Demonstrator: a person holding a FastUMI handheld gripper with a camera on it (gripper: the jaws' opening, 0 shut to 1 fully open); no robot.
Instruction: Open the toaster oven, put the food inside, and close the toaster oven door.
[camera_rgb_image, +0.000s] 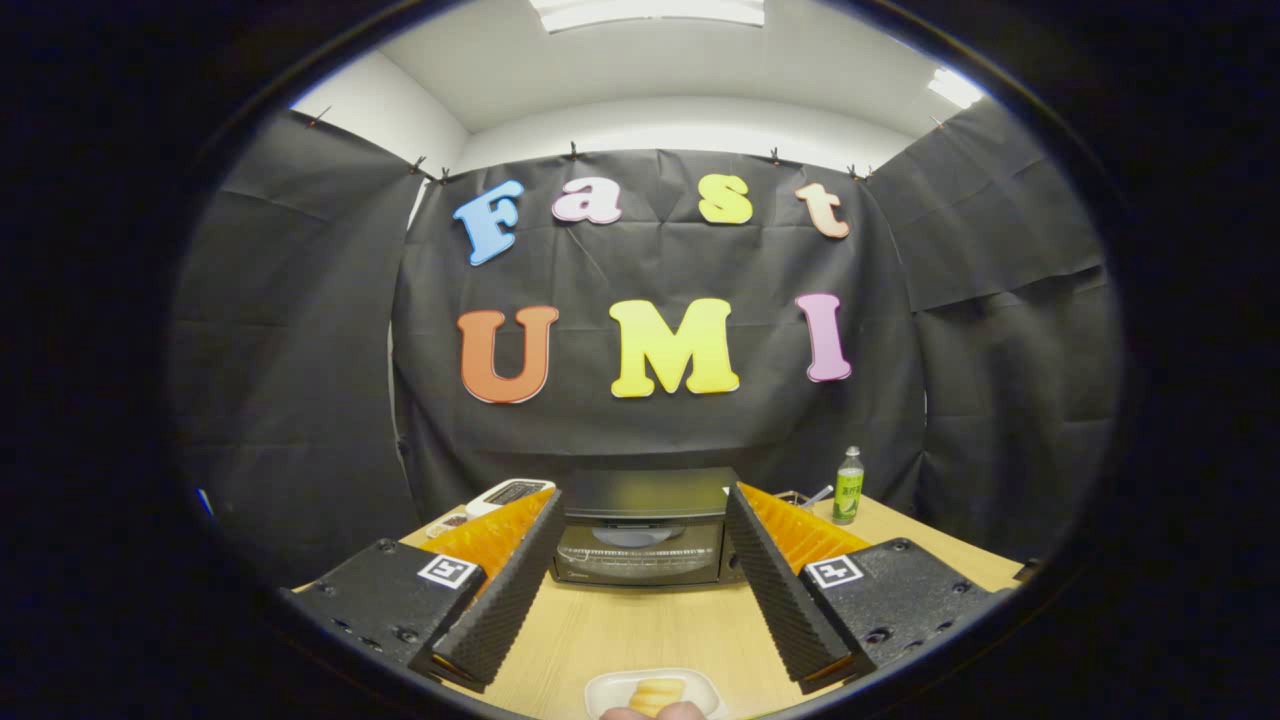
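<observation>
Two fingers of the gripper (640, 590) stand wide apart holding nothing, framing the closed toaster oven (640, 530) at lower centre, while the food (655, 693) waits on its plate (600, 690) at bottom centre, likely lined up for opening the door first.

The handheld gripper (640, 575): two long fingers (505, 600) with ridged, textured inner pads, standing wide apart, each backed by a ribbed wedge. Both run from flat blocks studded with round screws, and each block carries a small square black-and-white marker. Fingertips of a hand (655, 712) show below.
</observation>
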